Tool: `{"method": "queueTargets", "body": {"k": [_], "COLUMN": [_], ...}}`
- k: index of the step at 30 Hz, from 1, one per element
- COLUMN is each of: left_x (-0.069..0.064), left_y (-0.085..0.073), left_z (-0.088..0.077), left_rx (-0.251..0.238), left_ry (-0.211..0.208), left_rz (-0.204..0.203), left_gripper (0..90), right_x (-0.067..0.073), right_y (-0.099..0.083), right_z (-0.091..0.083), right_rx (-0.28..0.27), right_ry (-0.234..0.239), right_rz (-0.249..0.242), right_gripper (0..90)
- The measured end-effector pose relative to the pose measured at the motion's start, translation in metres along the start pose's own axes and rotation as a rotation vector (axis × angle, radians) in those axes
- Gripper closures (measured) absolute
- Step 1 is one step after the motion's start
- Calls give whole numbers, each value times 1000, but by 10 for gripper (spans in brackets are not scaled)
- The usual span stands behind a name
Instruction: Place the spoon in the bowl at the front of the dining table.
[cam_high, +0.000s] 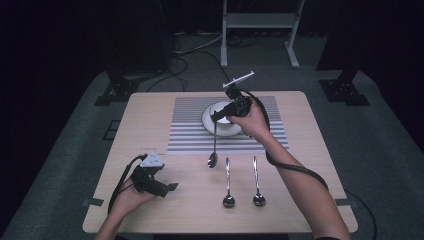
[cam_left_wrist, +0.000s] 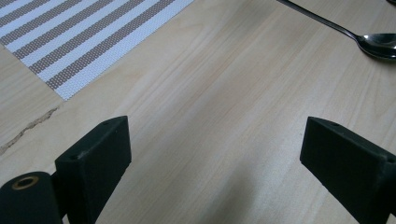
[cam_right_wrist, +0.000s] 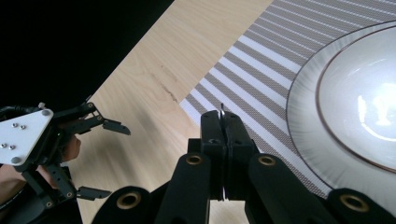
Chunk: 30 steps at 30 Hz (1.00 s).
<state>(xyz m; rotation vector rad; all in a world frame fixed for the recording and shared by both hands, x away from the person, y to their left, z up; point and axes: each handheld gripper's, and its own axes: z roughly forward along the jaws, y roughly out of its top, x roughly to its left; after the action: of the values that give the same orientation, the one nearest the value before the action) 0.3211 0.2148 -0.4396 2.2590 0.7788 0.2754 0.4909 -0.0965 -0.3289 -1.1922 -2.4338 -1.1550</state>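
Right gripper above bowl rim on striped mat, jaws clamped on spoon handle; spoon hangs bowl-down, tip seemingly near counter. Left gripper low at counter's left, jaws wide, empty. Two spoons lie near front edge

Your plate sits on mat at counter's far middle; held spoon hangs at mat's near edge; two spoons lie nearer, to its right.
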Motion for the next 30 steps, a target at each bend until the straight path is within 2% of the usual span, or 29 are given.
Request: {"method": "queueTargets", "body": {"k": [30], "left_x": [1], "left_y": [-1], "left_z": [-1], "left_rx": [-6], "left_ry": [2], "left_rz": [-1], "left_gripper": [77], "right_x": [-30], "right_y": [20], "right_z": [-19], "right_rx": [-86], "right_ry": [-56], "right_rz": [77], "right_gripper": [885]}}
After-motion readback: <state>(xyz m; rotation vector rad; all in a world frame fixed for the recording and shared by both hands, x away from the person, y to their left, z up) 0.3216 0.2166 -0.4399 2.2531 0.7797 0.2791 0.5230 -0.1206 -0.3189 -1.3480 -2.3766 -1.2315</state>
